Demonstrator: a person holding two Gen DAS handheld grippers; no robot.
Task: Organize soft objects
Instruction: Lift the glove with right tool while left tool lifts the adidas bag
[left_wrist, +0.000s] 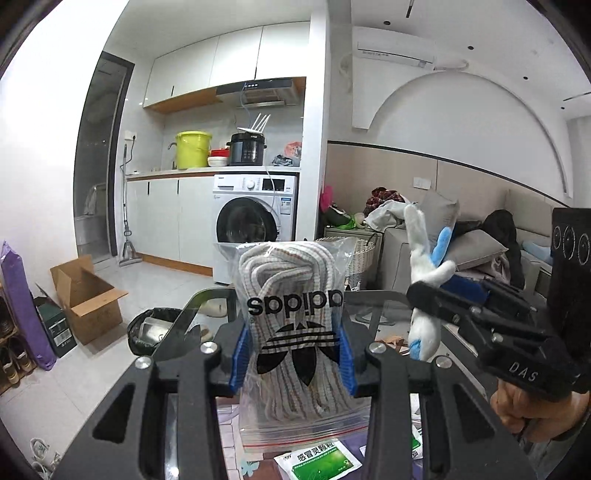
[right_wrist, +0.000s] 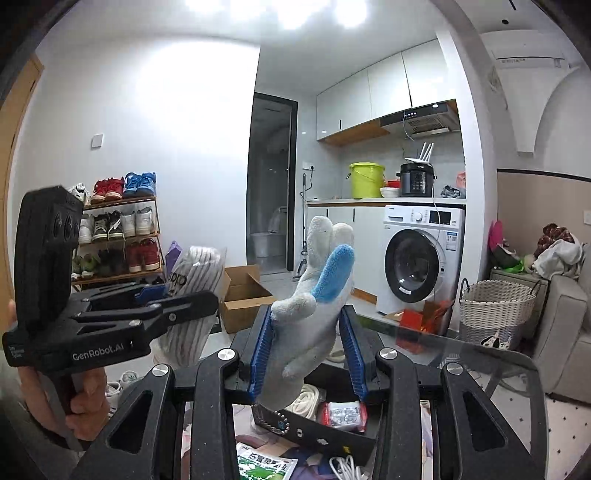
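Both tools are loaded and held up in the air, so this looks like the carrying stage of the sorting: two soft items lifted, neither yet set down. The left gripper (left_wrist: 291, 354) is clenched on a clear zip bag of adidas laces (left_wrist: 291, 314); the blue pads (left_wrist: 240, 360) press the bag's lower half from both sides, the bag stands upright between them with the printed logo upside down, and its red-striped zip edge hangs at 6 o'clock below the jaws. The right gripper (right_wrist: 308, 354) is clamped on a white work glove (right_wrist: 314, 314) with one blue finger; the glove's cuff sits between the pads and its fingers point up toward 12 o'clock. In the left wrist view the glove appears at 3 o'clock of the bag, near it but apart; in the right wrist view the bag shows at 9 o'clock. Below both tools lies a glass table (right_wrist: 491, 365) strewn with green medicine sachets (left_wrist: 317, 461), a coiled white cord (right_wrist: 306, 400) and a dark tray or box (right_wrist: 332, 435). No destination is evident; a wicker basket (right_wrist: 495, 306) at 3 o'clock is one candidate, which is only my guess. The next move calls for choosing a spot, lowering each item there and only then easing the jaws, since both are limp and will slump on release.
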